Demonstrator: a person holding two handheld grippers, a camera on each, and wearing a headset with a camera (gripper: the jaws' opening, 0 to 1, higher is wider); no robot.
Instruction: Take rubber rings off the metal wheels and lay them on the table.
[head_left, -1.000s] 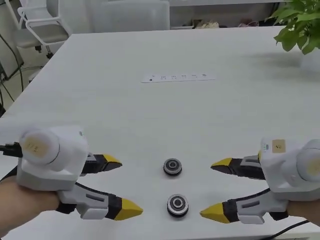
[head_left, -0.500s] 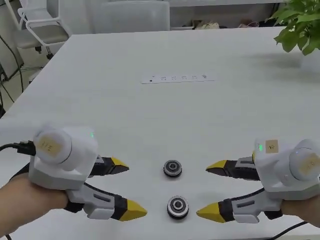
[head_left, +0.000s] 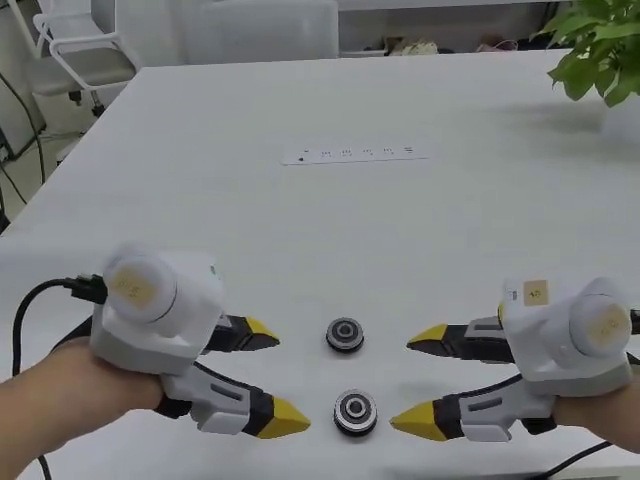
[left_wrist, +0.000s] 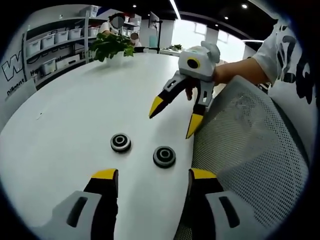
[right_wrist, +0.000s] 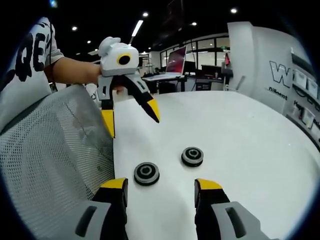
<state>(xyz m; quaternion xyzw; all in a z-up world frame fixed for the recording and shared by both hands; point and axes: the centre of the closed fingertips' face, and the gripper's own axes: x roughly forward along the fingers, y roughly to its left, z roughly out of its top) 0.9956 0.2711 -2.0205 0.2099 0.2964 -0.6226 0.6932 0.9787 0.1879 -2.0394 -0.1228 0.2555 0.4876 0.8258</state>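
Matte white table (head_left: 330, 230), smooth top. Left gripper (head_left: 285, 378) is lower left, right gripper (head_left: 407, 382) lower right: both spread wide, pointed yellow tips, gripping nothing. Between them at lower centre, two round metal wheels lie flat with black outer bands on: far wheel (head_left: 345, 335), near wheel (head_left: 355, 411). Gripper views add a grey mesh chair back (left_wrist: 250, 145) at the table edge.

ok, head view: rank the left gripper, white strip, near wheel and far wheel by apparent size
1. left gripper, though it is nearest the camera
2. white strip
3. near wheel and far wheel: alike; nearness may explain the slight difference
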